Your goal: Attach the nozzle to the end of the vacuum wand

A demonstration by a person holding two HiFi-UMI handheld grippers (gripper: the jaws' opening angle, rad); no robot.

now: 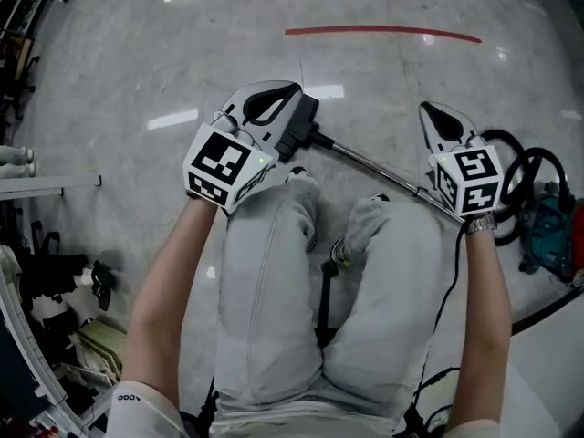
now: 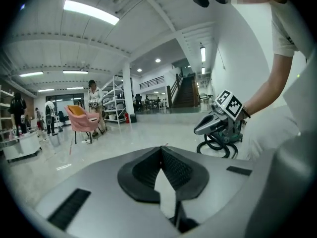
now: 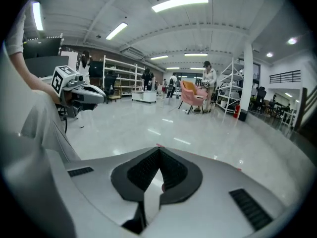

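Observation:
A thin metal vacuum wand (image 1: 383, 170) lies slanted on the glossy floor in front of my knees. A black nozzle (image 1: 299, 128) sits at its far left end, in line with it. My left gripper (image 1: 285, 89) hangs above the nozzle, jaws shut and empty. My right gripper (image 1: 429, 109) hovers over the wand's near right end, also shut with nothing in it. In the left gripper view the pads (image 2: 168, 170) meet, and the right gripper (image 2: 210, 125) shows beyond. The right gripper view shows closed pads (image 3: 148, 170) and the left gripper (image 3: 91, 94) off to the left.
A teal vacuum body (image 1: 550, 226) with black hose loops (image 1: 516, 167) sits at the right. A red line (image 1: 383, 32) crosses the floor ahead. Clutter and racks (image 1: 46, 281) line the left. People, shelving and a pink chair (image 3: 192, 95) stand far off.

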